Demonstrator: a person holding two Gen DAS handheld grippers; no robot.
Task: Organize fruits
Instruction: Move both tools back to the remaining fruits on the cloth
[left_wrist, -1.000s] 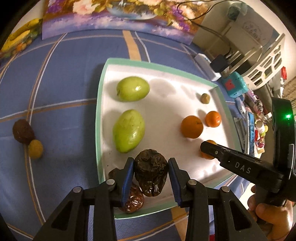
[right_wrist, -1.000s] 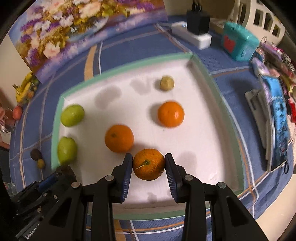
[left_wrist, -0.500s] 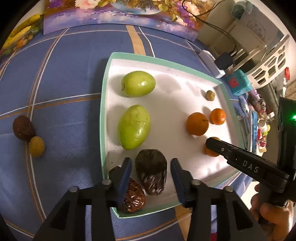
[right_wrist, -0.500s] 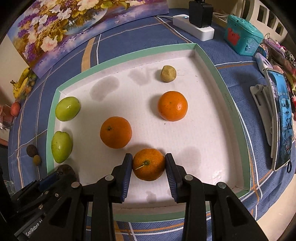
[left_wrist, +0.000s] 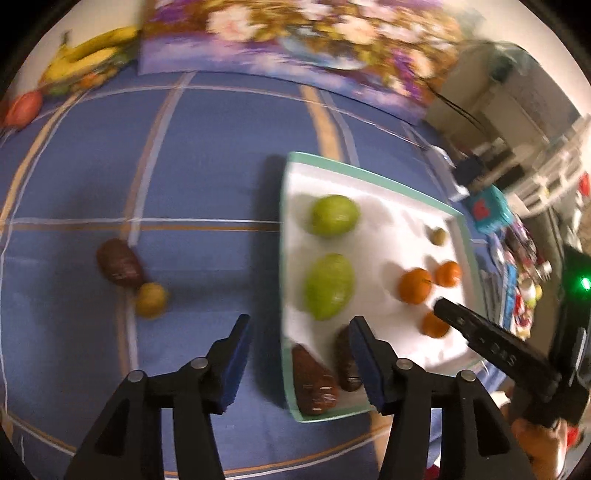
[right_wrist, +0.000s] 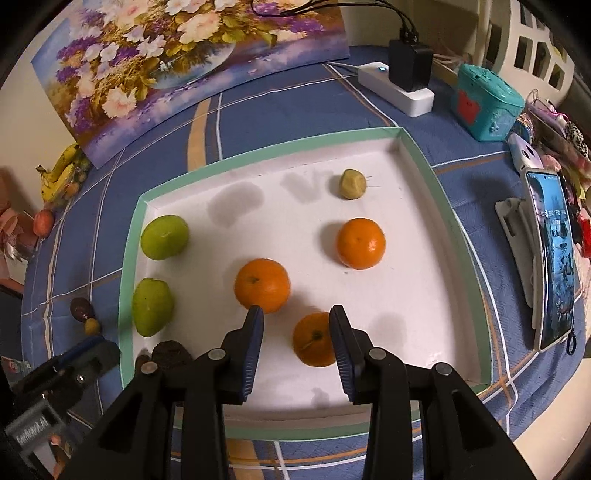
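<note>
Tray (right_wrist: 130, 266), white floor, green rim, on a table under a blue checked cloth (left_wrist: 207, 155).

Contents of tray:
- Green fruits, two, along one side: rounder one (right_wrist: 164, 237), longer one (right_wrist: 152, 307).
- Oranges, three, toward the other side: (right_wrist: 361, 242), (right_wrist: 262, 285), and a stemmed one (right_wrist: 314, 345) nearest the right wrist camera.
- Small yellowish fruit (right_wrist: 352, 184), near the far corner.
- Dark wrinkled fruits, two, in the near corner by the green ones: (left_wrist: 314, 384) and (left_wrist: 345, 360) (blurred in the left wrist view).

Loose on the cloth, well apart from the tray: one dark wrinkled fruit (left_wrist: 119, 263) with a small yellow fruit (left_wrist: 150, 300) just beside it.

Left tongs (left_wrist: 299, 363): jaws opening, nothing between the pads; they span the tray's rim, one pad over cloth, the other in front of a dark fruit.

Right tongs (right_wrist: 297, 349): jaws apart, the stemmed orange between them and close against the right-hand pad, a clear gap at the other pad, so no grip shows.

Surroundings: flower painting (right_wrist: 192, 55), bananas (left_wrist: 88, 51), power strip (right_wrist: 397, 88), teal box (right_wrist: 487, 101), phone on stand (right_wrist: 554, 258).
</note>
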